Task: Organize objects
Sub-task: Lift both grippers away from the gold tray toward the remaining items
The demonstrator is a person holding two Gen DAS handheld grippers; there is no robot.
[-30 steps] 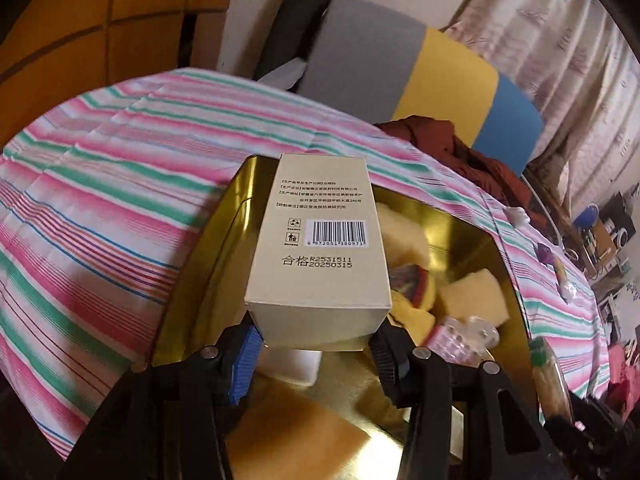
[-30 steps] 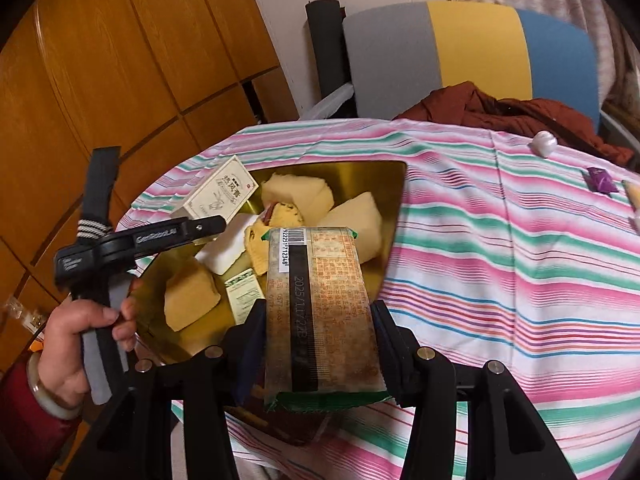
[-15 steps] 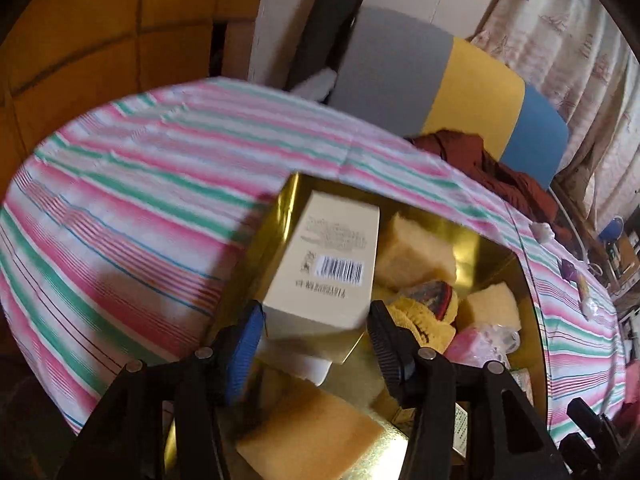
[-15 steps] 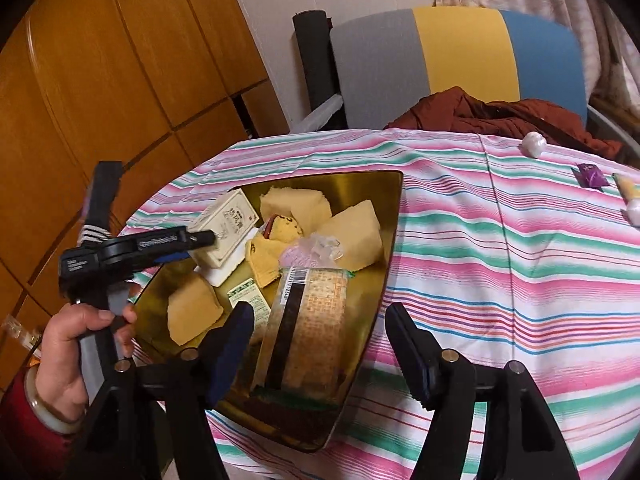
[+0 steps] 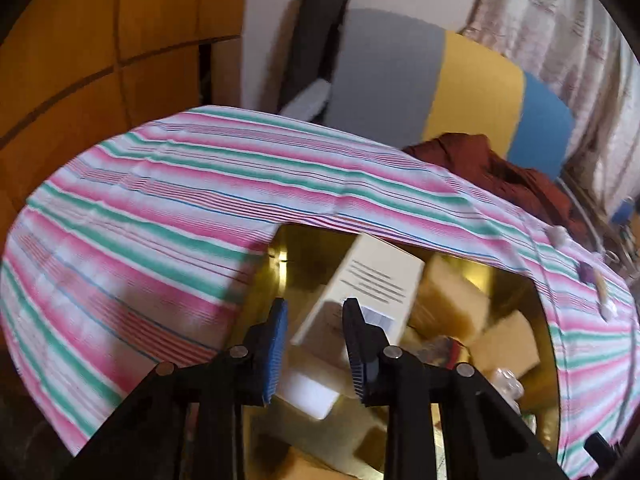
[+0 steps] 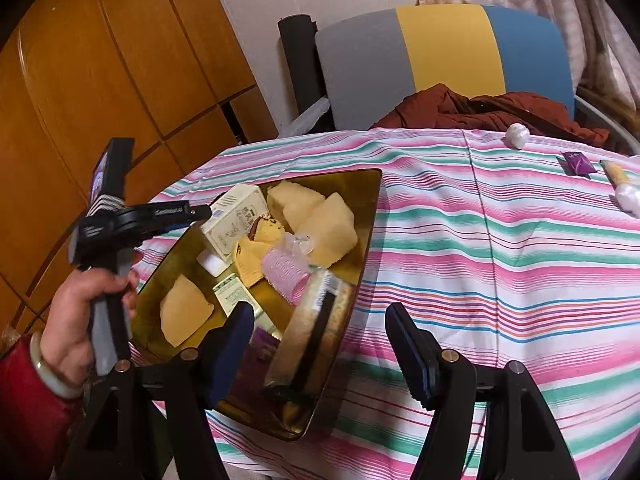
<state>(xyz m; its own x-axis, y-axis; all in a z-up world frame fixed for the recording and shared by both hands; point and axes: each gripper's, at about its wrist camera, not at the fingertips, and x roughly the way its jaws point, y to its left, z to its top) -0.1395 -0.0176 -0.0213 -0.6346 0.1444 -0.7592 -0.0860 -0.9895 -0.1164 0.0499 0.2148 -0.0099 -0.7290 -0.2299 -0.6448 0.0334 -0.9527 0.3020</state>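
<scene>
A gold tray [image 6: 366, 216] on the striped tablecloth holds a cream box [image 6: 236, 222], yellow sponges [image 6: 328, 224], a pink hair roller [image 6: 286, 270] and a cracker packet [image 6: 316, 332] leaning on its near rim. My right gripper [image 6: 320, 352] is open and empty, just behind the packet. My left gripper [image 5: 314, 344] is open and empty, its fingers apart just above the cream box [image 5: 372, 284] that rests in the tray [image 5: 288, 248]. The left gripper also shows in the right wrist view [image 6: 200, 212], by the box at the tray's left rim.
Small items lie at the table's far right: a white ball [image 6: 517, 136], a purple packet [image 6: 576, 163] and a tube [image 6: 616, 172]. A grey, yellow and blue chair [image 6: 440, 52] with a red cloth [image 6: 480, 108] stands behind the table. Wooden cabinets [image 6: 100, 80] are at left.
Both grippers let go. The cream box now lies in the tray and the left gripper has drawn back. The right gripper opened, leaving the cracker packet on the tray's near rim.
</scene>
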